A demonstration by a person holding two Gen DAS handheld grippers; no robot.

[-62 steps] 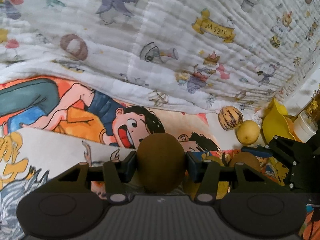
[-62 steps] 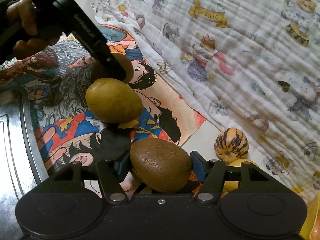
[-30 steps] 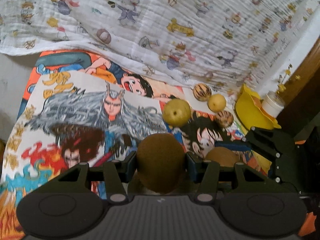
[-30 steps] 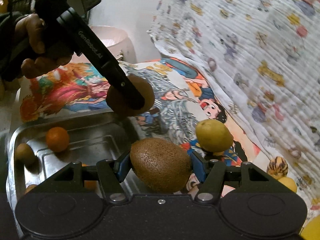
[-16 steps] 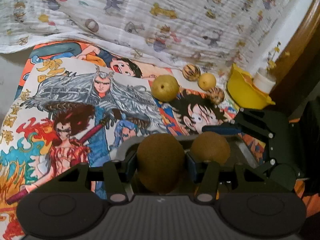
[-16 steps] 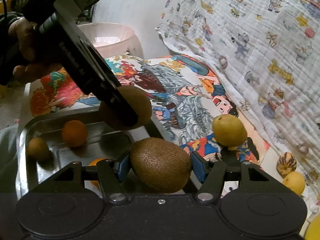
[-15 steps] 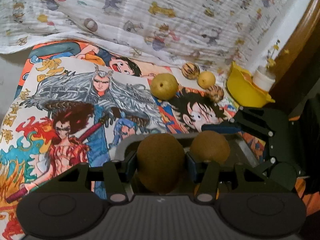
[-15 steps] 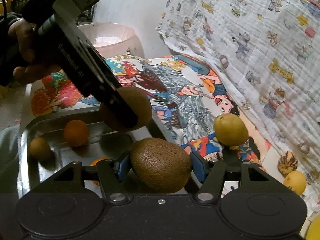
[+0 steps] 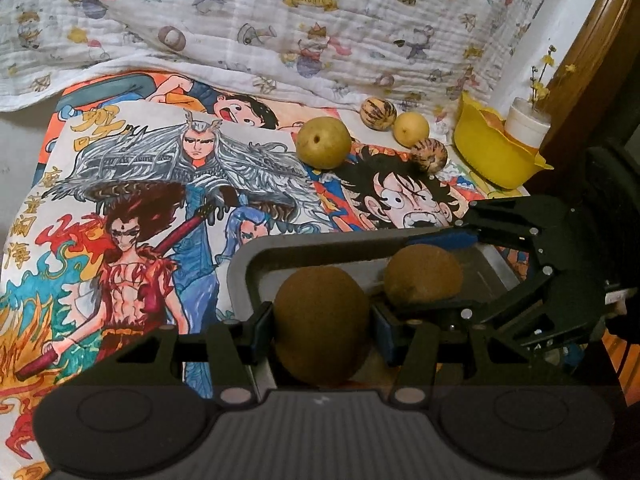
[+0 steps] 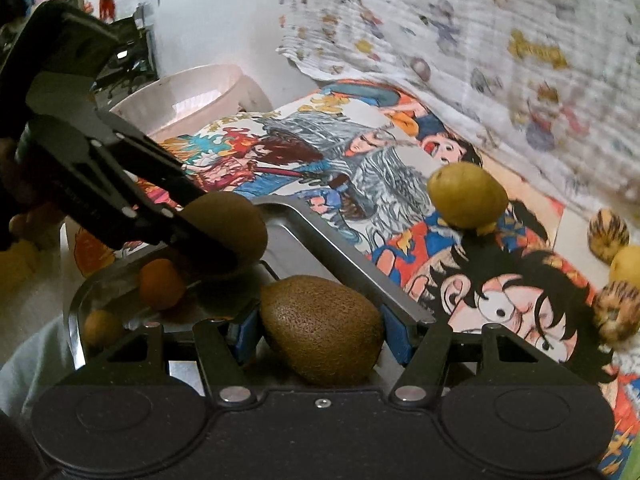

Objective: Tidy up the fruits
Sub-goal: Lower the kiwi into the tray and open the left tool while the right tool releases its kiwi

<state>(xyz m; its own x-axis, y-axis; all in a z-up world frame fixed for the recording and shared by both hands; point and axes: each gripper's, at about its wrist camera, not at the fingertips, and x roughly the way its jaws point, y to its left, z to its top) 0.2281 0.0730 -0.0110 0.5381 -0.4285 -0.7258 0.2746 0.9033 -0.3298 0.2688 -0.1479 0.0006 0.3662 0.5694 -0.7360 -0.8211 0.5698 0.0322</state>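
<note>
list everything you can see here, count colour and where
kiwis: 2, brown, one in the left gripper, one in the right gripper, both over the tray
tray: 1, metal, near edge of the posters
oranges: at least 2, orange, in the tray
pear: 1, yellow-green, on the posters
striped fruits: 2, tan with dark stripes, right of the pear
yellow fruit: 1, between the striped fruits
bowl: 1, yellow, far right
cup: 1, white, behind the bowl
basin: 1, pale pink, beyond the posters
posters: cartoon, multicoloured, under everything
blanket: 1, white, printed, at the back
grippers: 2, black, each shut on a kiwi
</note>
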